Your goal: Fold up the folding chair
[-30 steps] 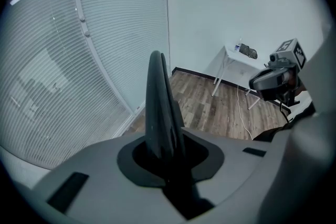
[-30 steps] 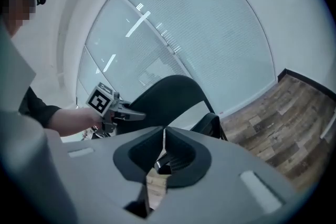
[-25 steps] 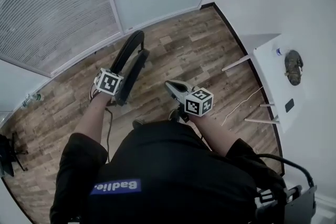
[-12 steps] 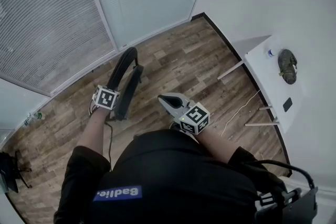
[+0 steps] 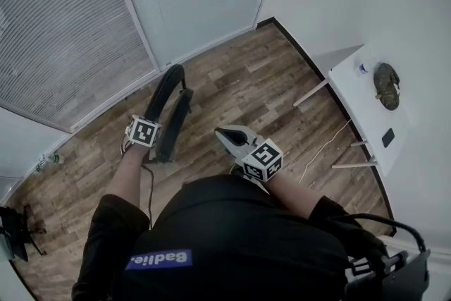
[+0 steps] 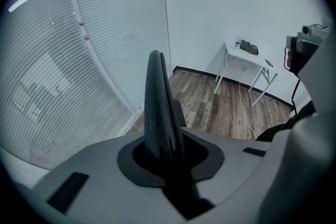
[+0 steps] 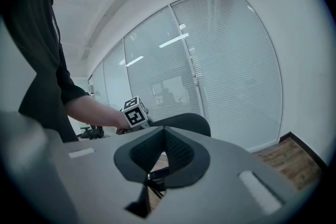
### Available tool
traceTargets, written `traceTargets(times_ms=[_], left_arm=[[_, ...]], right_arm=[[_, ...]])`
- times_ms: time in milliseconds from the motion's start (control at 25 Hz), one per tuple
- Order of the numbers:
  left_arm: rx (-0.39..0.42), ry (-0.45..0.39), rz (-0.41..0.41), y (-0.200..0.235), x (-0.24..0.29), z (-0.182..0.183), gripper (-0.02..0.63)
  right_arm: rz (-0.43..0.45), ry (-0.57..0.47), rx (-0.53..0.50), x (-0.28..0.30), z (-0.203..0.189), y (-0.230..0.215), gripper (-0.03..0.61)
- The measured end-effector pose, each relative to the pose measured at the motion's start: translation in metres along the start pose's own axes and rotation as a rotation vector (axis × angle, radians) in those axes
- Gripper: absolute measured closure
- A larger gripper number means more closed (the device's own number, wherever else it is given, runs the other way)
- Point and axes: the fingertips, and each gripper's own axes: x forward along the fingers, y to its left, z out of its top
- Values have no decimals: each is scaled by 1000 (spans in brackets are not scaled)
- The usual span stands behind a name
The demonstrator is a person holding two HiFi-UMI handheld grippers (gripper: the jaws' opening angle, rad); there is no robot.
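Right gripper (image 5: 225, 135) is clenched on nothing, just ahead of the person's black top (image 5: 232, 236); left gripper (image 5: 156, 143) clamps the top edge of the folding chair (image 5: 169, 91). The chair is black, collapsed flat, upright on the wood floor (image 5: 246, 81) near the blinds (image 5: 63, 32). White table (image 5: 363, 113) carrying a dark object (image 5: 386, 86) stands well apart by the right wall, with a cable (image 5: 320, 148) below.

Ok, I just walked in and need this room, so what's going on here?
A person is working with two handheld grippers. The left gripper is clamped on the top edge of a black folding chair, which stands upright on the wood-plank floor and looks already folded flat. The right gripper is shut, empty, held clear of the chair.
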Motion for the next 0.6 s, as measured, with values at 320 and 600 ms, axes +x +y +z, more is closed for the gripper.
traceTargets(times_ms=[320,600], left_arm=[[3,9,3,-7,-2,-1,545],[42,-43,7,-5,-2,11,545]], right_arm=[[-12,-11,19,-9,-5,2,577],[-19,-4,29,-9,-8,3,577]])
